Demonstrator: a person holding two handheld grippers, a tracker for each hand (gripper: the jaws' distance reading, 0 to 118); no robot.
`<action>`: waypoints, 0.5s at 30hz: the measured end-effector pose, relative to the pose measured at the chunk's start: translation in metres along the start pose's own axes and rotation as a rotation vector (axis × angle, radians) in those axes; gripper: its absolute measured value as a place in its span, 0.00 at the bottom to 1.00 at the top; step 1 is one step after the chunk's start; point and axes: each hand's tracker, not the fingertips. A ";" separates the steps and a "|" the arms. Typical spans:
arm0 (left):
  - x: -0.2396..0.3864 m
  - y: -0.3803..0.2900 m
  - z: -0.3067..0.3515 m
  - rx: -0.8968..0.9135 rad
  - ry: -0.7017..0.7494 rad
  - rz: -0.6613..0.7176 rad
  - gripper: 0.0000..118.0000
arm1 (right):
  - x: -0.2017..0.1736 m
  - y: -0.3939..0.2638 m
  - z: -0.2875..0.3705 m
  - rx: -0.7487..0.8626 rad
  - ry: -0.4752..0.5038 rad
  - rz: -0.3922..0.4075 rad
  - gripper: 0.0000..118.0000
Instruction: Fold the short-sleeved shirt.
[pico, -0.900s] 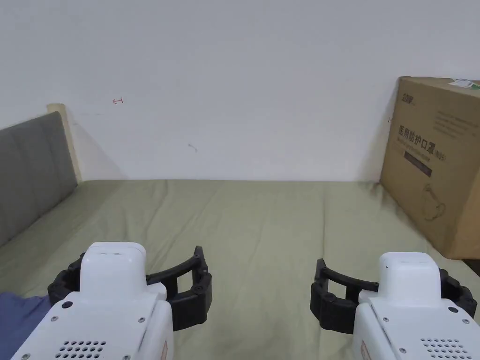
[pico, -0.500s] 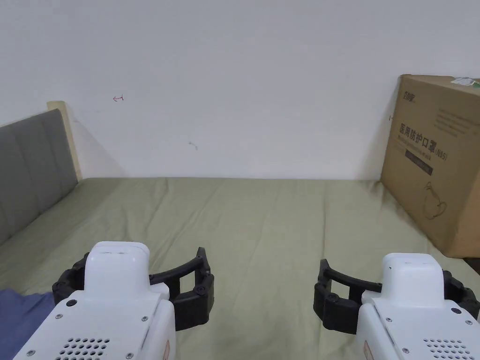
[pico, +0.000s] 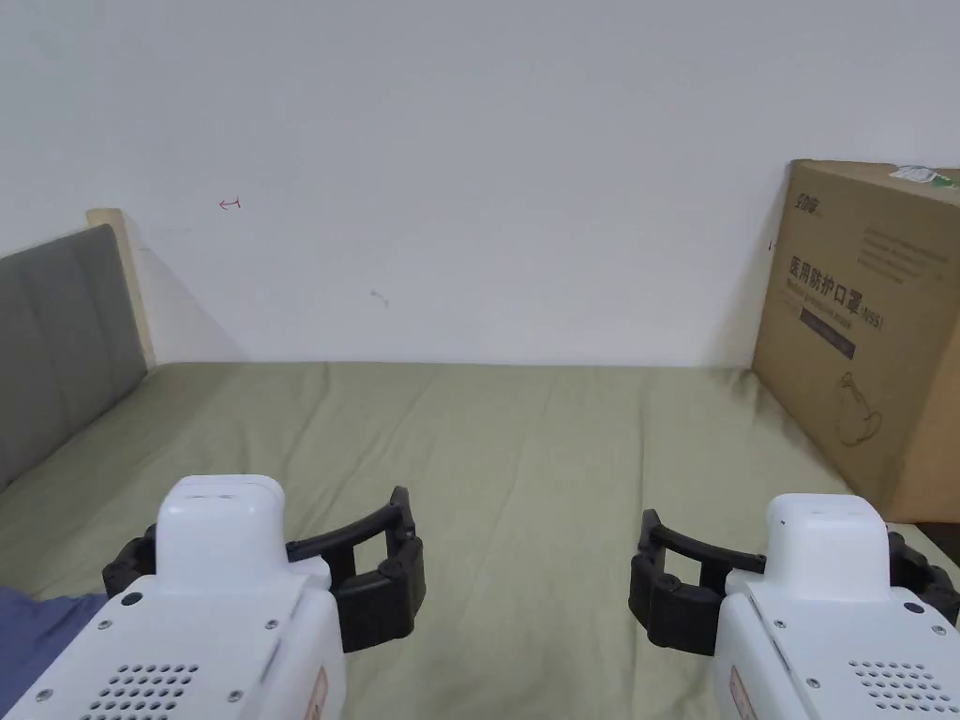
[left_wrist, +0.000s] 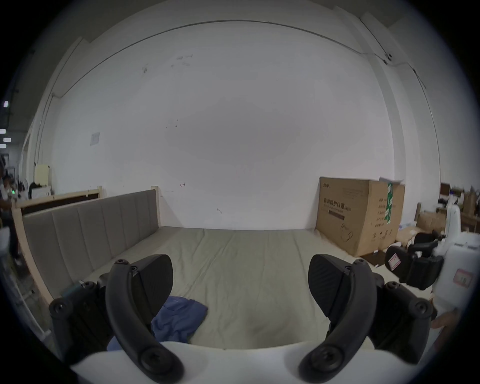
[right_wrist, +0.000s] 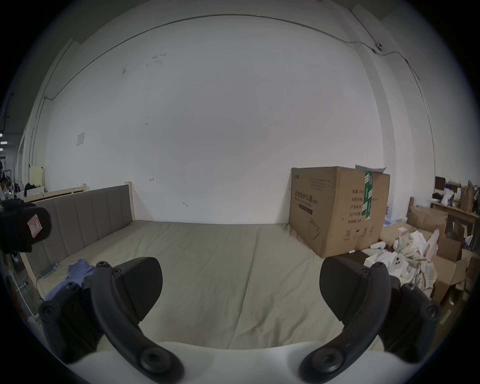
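A crumpled blue short-sleeved shirt (left_wrist: 179, 319) lies near the left front edge of the bed, by the headboard. It peeks into the head view's lower left corner (pico: 37, 628) and sits low on the left in the right gripper view (right_wrist: 78, 270). My left gripper (pico: 267, 539) (left_wrist: 240, 262) hovers open and empty above the sheet, with the shirt below and left of it. My right gripper (pico: 787, 548) (right_wrist: 241, 262) also stands open and empty, well to the right of the shirt. The two grippers are held side by side and apart.
An olive-green sheet (pico: 525, 441) covers the bed, with a white wall behind. A grey padded headboard (pico: 56, 337) borders the left side. A large cardboard box (pico: 862, 328) stands at the back right corner. Boxes and cloth clutter (right_wrist: 415, 249) lie beyond the bed's right edge.
The head camera has shifted slightly, so the whole picture moved a little. Both grippers stay open in about the same places.
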 end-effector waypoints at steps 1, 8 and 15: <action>-0.004 0.002 0.001 0.014 -0.010 0.063 0.92 | -0.003 0.004 0.001 0.010 -0.033 0.046 1.00; -0.043 -0.008 0.000 0.092 -0.147 0.678 0.92 | -0.050 0.015 0.015 0.223 -0.064 0.547 1.00; -0.059 -0.051 -0.006 0.044 -0.081 1.070 0.92 | -0.101 -0.031 0.023 0.314 0.031 1.135 1.00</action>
